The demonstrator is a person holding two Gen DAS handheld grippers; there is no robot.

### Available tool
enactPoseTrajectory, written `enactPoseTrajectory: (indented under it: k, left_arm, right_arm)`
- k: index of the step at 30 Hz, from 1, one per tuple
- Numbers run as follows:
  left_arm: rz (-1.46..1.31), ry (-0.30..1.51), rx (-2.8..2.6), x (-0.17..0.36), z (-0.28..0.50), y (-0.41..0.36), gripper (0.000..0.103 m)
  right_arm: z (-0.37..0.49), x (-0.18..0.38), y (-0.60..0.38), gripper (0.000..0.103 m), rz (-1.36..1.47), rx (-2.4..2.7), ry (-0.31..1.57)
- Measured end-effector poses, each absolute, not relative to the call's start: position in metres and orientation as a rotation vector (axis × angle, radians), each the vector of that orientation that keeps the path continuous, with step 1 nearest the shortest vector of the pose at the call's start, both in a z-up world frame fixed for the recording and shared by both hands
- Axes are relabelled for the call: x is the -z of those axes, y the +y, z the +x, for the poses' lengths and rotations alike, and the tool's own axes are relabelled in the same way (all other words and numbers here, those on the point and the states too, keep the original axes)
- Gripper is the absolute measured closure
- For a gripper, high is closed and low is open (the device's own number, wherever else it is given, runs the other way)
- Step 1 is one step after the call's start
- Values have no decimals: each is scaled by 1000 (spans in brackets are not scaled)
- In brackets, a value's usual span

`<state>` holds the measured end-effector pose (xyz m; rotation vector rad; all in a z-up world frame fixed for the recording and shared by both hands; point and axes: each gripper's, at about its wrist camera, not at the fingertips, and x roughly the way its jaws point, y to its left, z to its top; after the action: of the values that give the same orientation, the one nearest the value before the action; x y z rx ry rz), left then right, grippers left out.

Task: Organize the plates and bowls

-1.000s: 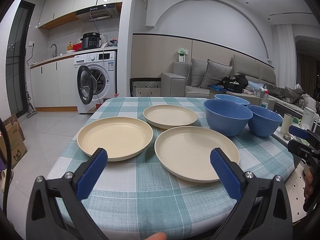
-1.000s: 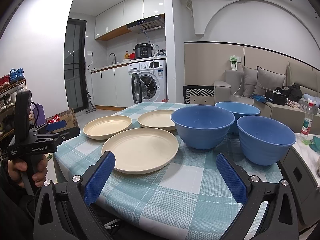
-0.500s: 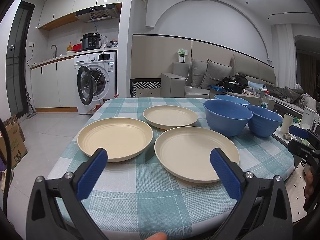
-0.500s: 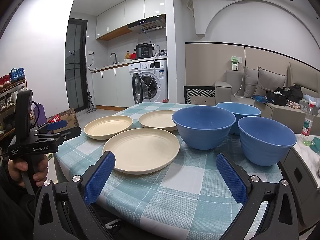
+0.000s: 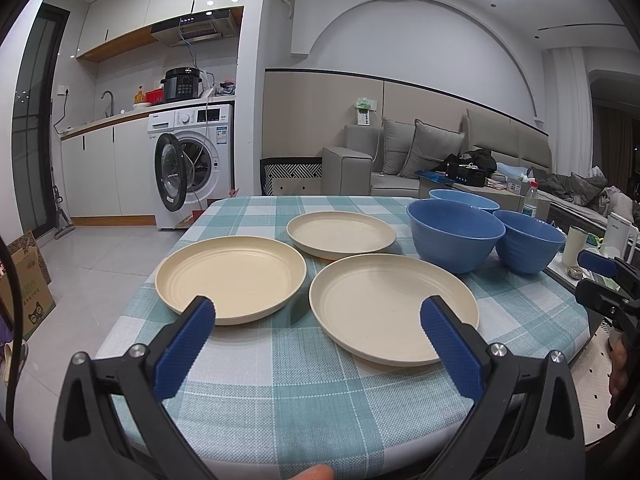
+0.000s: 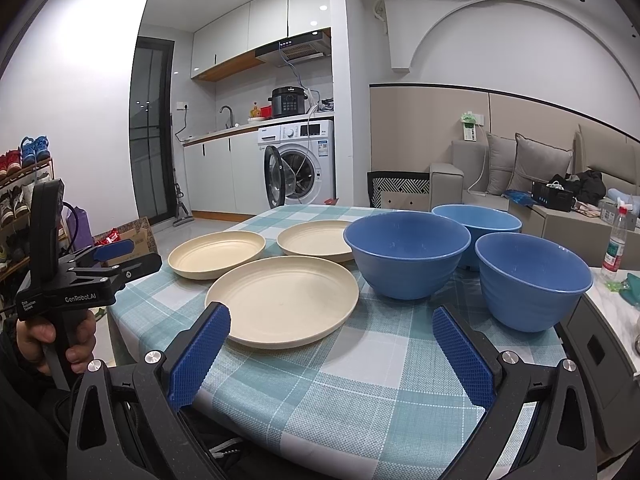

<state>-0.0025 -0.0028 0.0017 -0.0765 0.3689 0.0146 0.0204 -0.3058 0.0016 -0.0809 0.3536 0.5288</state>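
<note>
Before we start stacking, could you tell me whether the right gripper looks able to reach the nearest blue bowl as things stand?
Probably yes: the right gripper is open and empty, and only bare checked tablecloth lies between it and the nearest blue bowl.

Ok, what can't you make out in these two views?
- Far blue bowl: both views, lower body hidden by the two nearer bowls.
- Bottle label: right wrist view, too small to read.
- Table near edge: left wrist view, hidden behind the open left hand-held gripper.
</note>
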Motion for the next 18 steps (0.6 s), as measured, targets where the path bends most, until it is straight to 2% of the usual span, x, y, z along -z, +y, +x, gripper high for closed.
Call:
enactPoseTrajectory:
  k: [18]
  left_arm:
    - [-87,368,-19,-8,1,5,0]
  right_arm:
    - [24,-3,-308,0,-77,-514,362]
